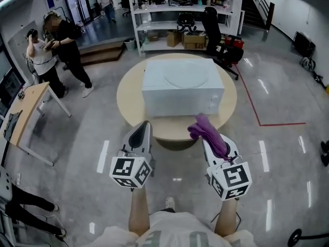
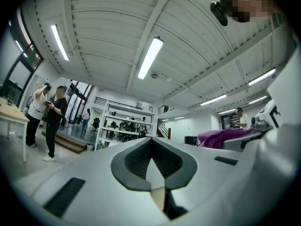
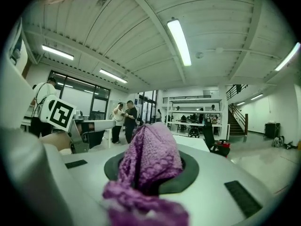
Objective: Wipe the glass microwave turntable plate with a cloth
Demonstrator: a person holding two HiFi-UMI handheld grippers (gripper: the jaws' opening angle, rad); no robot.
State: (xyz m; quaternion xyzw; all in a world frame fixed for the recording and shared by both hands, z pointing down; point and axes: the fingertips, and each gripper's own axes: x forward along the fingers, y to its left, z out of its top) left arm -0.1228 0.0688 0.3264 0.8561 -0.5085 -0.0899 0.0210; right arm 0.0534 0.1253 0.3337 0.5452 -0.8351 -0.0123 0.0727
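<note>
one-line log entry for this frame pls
phase: pre-wipe | left gripper: shut, empty | right gripper: shut on purple cloth | glass plate: atop microwave, no contact | grippers: short of table

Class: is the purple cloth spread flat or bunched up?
Bunched up: the purple cloth is crumpled between the right gripper's shut jaws.

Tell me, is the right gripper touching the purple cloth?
Touching. The right gripper view shows the cloth pinched between the jaws of the right gripper.
</note>
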